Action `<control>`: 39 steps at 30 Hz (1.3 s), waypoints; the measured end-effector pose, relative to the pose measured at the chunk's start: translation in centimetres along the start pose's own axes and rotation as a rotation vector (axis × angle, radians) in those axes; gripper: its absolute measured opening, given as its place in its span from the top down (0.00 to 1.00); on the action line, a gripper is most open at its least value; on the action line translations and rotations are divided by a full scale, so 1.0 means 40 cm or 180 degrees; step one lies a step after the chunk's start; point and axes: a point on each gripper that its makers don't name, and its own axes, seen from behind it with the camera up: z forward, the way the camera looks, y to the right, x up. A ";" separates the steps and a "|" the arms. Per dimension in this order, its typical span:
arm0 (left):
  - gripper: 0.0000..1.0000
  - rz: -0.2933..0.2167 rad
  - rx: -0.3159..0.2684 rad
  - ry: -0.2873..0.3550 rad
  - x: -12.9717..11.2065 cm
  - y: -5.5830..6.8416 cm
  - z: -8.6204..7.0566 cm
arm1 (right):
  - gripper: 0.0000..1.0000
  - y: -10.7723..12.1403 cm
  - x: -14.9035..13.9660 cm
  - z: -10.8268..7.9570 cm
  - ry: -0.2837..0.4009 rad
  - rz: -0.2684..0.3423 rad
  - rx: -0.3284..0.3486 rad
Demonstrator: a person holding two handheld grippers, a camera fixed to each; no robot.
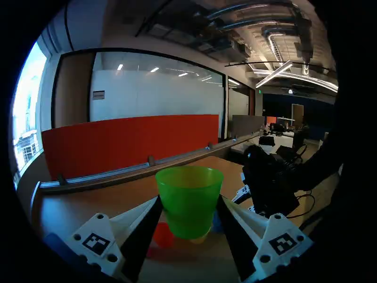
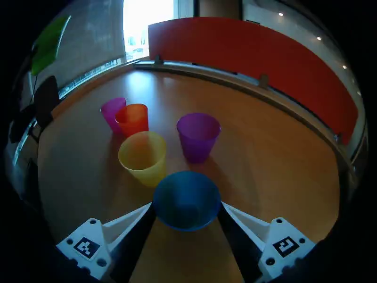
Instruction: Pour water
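In the left gripper view, the left tool (image 1: 189, 203) holds a green cup (image 1: 189, 200). Both fingers press on its sides at about 9 and 3 o'clock. The cup is upright and sits above the wooden counter (image 1: 113, 198). Under its base, bits of a red cup (image 1: 163, 234), something yellowish and something blue peek out. I cannot tell whether the green cup has water in it. At 3 o'clock from it is a dark bulky shape (image 1: 268, 184) with a dark sleeve (image 1: 320, 165) behind it, too dim to make out further. A red panel (image 1: 127, 141) runs along the far edge of the counter.

In the right gripper view, the right tool (image 2: 186, 207) grips a blue cup (image 2: 186, 200), with a finger against each side. The cup's mouth faces the camera, and its inside is dark, so I cannot tell if it holds water. Four more cups stand upright on the counter (image 2: 273, 160) beyond it. A yellow cup (image 2: 142, 158) is just beside the blue one at 11 o'clock. A purple cup (image 2: 198, 137) stands at 12 o'clock. At 11 o'clock from the yellow cup is an orange cup (image 2: 132, 119), and a pink cup (image 2: 113, 111) is right behind it at 10 o'clock, touching or nearly so. The red panel (image 2: 254, 52) stands along the back from 12 to 3 o'clock, with a bright window (image 2: 146, 23) at 11 o'clock.
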 end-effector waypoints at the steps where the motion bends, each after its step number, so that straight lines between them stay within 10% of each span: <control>1: 0.21 0.0001 -0.0001 0.0000 0.000 0.001 0.000 | 0.07 0.000 -0.004 -0.001 -0.0012 -0.0007 -0.0007; 39: 0.21 -0.0064 -0.0110 -0.0288 -0.171 0.023 -0.012 | 0.06 -0.008 -0.045 -0.137 0.0013 0.0012 -0.0209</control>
